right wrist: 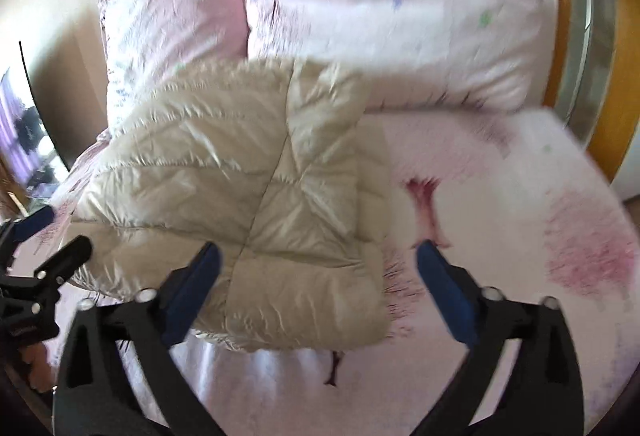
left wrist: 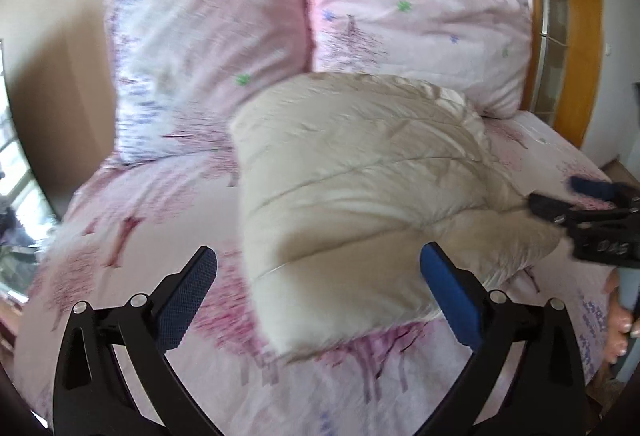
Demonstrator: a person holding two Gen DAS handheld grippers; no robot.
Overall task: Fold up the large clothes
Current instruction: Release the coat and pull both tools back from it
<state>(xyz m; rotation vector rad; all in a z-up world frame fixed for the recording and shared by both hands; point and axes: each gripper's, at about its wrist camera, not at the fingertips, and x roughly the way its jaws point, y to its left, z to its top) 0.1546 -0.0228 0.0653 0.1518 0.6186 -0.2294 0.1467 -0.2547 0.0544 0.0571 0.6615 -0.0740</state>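
Note:
A beige quilted down jacket (left wrist: 360,188) lies folded into a thick bundle on the pink bed; it also shows in the right wrist view (right wrist: 248,196). My left gripper (left wrist: 318,268) is open, its blue pads either side of the bundle's near edge, holding nothing. My right gripper (right wrist: 318,260) is open over the bundle's near right corner, empty. In the left wrist view the right gripper (left wrist: 560,202) sits at the bundle's right side. In the right wrist view the left gripper (right wrist: 60,232) sits at the bundle's left side.
Two pink patterned pillows (left wrist: 200,68) (left wrist: 420,32) lean against the beige wall behind the jacket. The pink tree-print sheet (right wrist: 500,216) covers the bed. A wooden door frame (left wrist: 576,36) stands at the right. A window (left wrist: 16,176) is at the left.

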